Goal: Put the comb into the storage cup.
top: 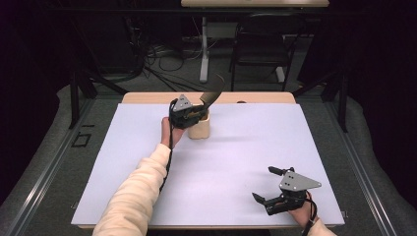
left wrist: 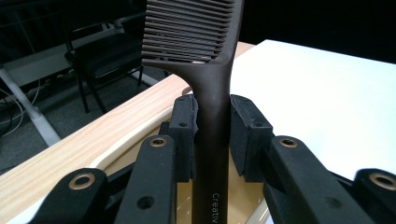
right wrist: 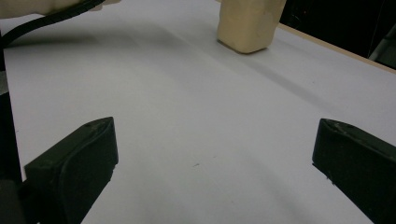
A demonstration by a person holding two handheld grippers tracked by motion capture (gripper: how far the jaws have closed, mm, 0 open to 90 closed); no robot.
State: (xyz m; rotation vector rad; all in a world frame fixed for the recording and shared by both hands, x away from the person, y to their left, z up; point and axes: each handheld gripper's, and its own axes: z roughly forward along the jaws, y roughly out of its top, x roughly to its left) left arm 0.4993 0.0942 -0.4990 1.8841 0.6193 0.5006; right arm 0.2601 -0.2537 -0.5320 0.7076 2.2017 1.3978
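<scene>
A dark brown comb (left wrist: 212, 121) stands with its handle clamped between the two pads of my left gripper (left wrist: 212, 133), its teeth rising above them. In the high view the left gripper (top: 193, 114) sits over a cream cup (top: 199, 129) at the far middle of the white mat, and the comb (top: 210, 96) sticks up and to the right out of the cup's mouth. The cup's pale rim (left wrist: 135, 140) lies just below the jaws. My right gripper (top: 268, 184) rests low at the near right of the mat, jaws wide apart with nothing between them. The same cup (right wrist: 248, 23) stands far ahead of it.
The white mat (top: 246, 147) covers a wooden table (top: 147, 97) whose far edge shows behind the cup. A dark chair (top: 260, 44), a table leg and loose cables stand on the floor beyond. The left sleeve (top: 133, 196) crosses the mat's near left.
</scene>
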